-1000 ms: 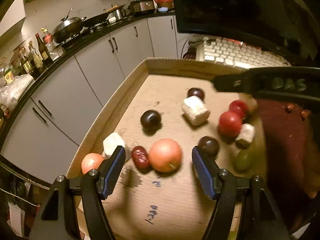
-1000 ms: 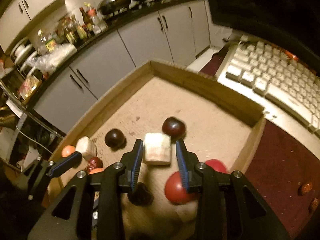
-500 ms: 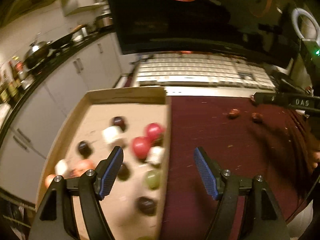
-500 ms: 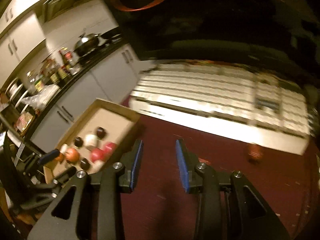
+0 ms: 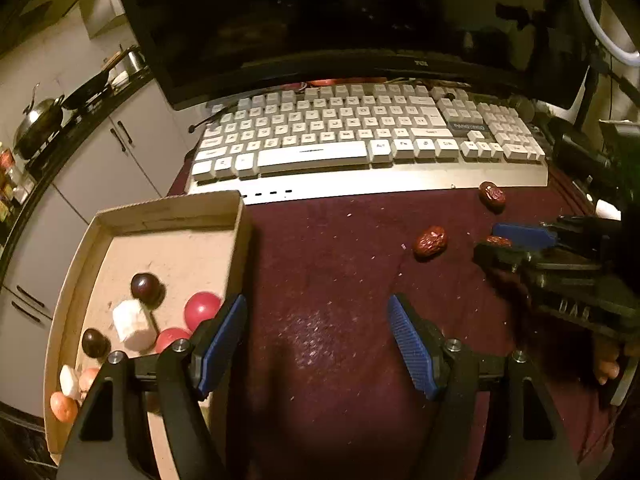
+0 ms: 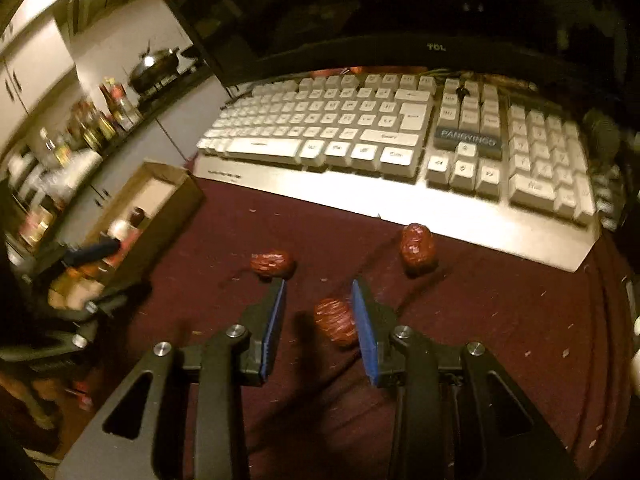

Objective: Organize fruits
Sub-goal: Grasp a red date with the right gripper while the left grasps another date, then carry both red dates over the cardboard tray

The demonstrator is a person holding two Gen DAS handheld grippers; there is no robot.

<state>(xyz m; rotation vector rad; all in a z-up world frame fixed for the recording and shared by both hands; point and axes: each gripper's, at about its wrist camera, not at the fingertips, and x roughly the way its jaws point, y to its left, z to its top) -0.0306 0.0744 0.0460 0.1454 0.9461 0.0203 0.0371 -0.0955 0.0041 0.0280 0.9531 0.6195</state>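
Three red dates lie on the maroon mat in front of the keyboard. In the right wrist view my right gripper (image 6: 318, 300) is open, and one date (image 6: 335, 321) lies between its fingers, against the right pad. A second date (image 6: 272, 264) sits just past the left fingertip, a third (image 6: 417, 245) near the keyboard. The cardboard tray (image 5: 160, 210) at the left holds dark plums (image 5: 145, 286), red fruits (image 5: 201, 309), white cubes (image 5: 132, 324) and orange fruits. My left gripper (image 5: 318, 314) is open and empty over the mat beside the tray. The left wrist view shows the right gripper (image 5: 500, 242).
A white keyboard (image 5: 360, 136) and a dark monitor (image 5: 320, 20) stand behind the mat (image 5: 340, 264). Kitchen cabinets and a counter with pans and bottles are at the far left. A ring light (image 5: 604, 20) is at the right.
Both grippers swung right from above the tray to the mat. The right gripper dropped down around one date. The left gripper stayed open and empty.
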